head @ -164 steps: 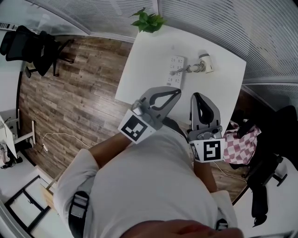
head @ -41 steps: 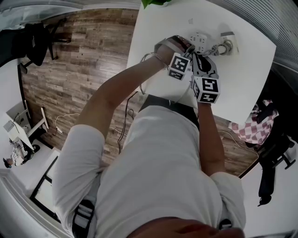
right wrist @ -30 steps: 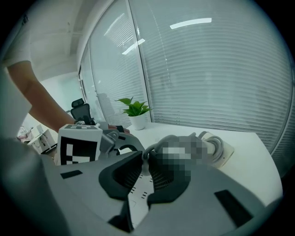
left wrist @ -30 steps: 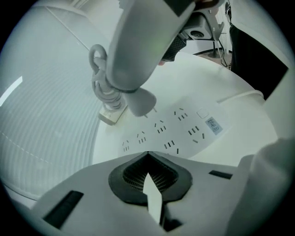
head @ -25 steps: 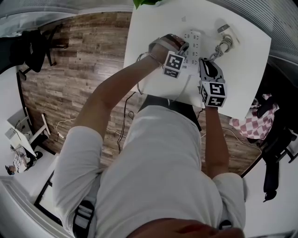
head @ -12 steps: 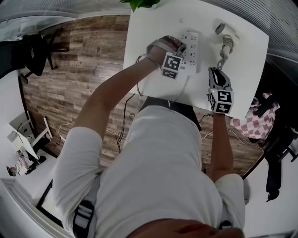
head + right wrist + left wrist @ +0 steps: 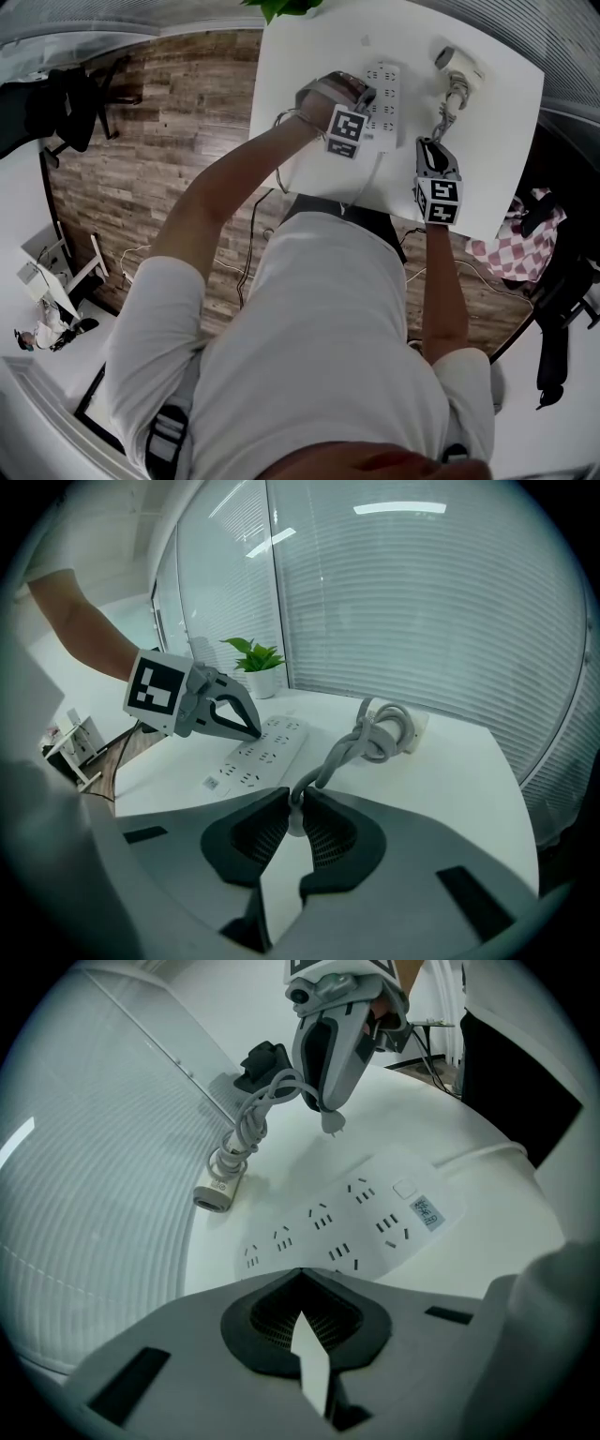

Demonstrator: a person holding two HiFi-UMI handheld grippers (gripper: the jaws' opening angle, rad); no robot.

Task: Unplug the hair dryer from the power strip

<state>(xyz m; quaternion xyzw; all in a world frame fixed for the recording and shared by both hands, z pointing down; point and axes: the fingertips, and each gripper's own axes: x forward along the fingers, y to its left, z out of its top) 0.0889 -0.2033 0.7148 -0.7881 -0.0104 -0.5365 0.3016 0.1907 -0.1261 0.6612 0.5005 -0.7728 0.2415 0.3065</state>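
The white power strip (image 7: pixel 386 86) (image 7: pixel 349 1232) (image 7: pixel 267 752) lies flat on the white table (image 7: pixel 309 56), all its sockets bare. My left gripper (image 7: pixel 366 94) (image 7: pixel 254 732) is shut, its tip resting on the strip's near end. The right gripper (image 7: pixel 429 143) (image 7: pixel 328 1110) is shut on the hair dryer's plug (image 7: pixel 333 1125), whose prongs hang free above the table, clear of the strip. The grey cord (image 7: pixel 352 747) (image 7: pixel 444 114) runs in loops from the jaws to the white hair dryer (image 7: pixel 457 66) (image 7: pixel 405 726) farther back.
A potted plant (image 7: pixel 256 663) (image 7: pixel 286 7) stands at the table's far corner beyond the strip. Window blinds (image 7: pixel 431 602) close off the far side. A chequered cloth (image 7: pixel 502 248) lies on a seat right of the table. The strip's own cable (image 7: pixel 361 183) trails off the near edge.
The right gripper has drawn away from the power strip toward the table's right side, carrying the plug and stretching the cord. The left gripper has stayed on the strip.
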